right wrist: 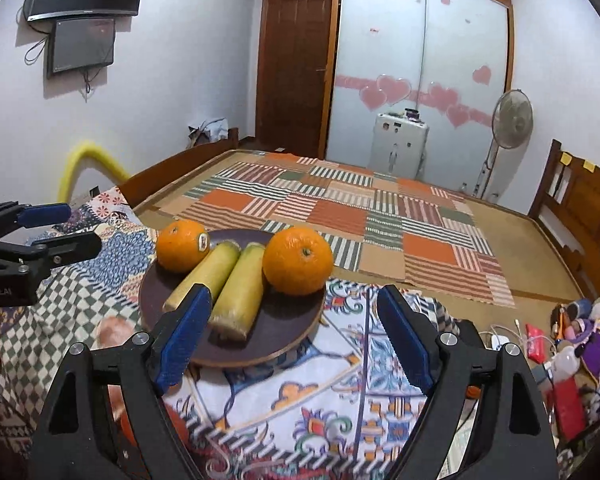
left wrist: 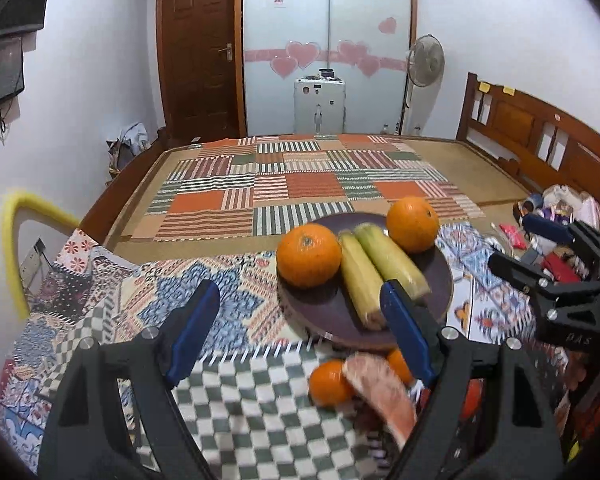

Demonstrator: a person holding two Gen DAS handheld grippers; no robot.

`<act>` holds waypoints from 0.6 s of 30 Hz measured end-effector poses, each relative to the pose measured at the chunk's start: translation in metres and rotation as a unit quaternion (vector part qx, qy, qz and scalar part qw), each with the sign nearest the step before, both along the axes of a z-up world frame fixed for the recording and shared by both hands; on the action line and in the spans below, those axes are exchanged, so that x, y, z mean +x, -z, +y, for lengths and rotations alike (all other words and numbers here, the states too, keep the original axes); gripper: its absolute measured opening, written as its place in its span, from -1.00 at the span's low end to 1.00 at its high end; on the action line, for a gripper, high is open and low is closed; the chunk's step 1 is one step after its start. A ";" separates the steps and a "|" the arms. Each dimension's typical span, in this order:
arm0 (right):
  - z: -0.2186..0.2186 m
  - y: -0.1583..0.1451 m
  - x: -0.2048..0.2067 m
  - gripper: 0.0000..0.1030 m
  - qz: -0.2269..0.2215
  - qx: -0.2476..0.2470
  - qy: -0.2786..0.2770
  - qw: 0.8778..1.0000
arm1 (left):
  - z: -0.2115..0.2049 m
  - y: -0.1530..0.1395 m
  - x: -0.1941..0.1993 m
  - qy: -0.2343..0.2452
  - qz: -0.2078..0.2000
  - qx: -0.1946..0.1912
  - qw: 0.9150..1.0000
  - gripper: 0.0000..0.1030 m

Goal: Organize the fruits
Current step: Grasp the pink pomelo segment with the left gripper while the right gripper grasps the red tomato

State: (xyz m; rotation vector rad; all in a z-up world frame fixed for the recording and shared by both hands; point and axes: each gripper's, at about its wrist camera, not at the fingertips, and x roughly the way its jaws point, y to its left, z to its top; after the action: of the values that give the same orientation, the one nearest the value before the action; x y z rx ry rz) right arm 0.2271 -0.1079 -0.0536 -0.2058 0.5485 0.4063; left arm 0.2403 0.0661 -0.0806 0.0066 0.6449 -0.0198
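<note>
- On the patterned cloth over the bed, the left gripper (left wrist: 296,328) sat with fingers spread and empty; the plate (left wrist: 328,308) lay just ahead and right of it.
- The two corn cobs (left wrist: 380,268) ran lengthwise toward the grippers, an orange (left wrist: 309,255) on each side.
- Right gripper (right wrist: 292,336) was also spread and empty, with the plate ahead-left.
- Loose fruit below the plate was blurred and half hidden, hard to tell.
</note>
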 end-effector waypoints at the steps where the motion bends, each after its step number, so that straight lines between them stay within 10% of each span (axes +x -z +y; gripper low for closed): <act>1: -0.001 0.001 -0.003 0.61 -0.001 0.001 0.003 1.000 | 0.000 0.002 -0.007 0.001 -0.001 0.007 1.000 0.61; 18: 0.003 0.043 -0.050 0.61 0.054 0.026 -0.032 0.998 | -0.004 0.048 -0.062 0.024 0.036 -0.013 0.999 0.51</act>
State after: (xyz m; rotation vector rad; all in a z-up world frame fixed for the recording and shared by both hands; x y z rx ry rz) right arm 0.1776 -0.1054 -0.0964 -0.1525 0.6385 0.4954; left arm 0.1783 0.0618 -0.1291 -0.0031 0.7157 -0.0743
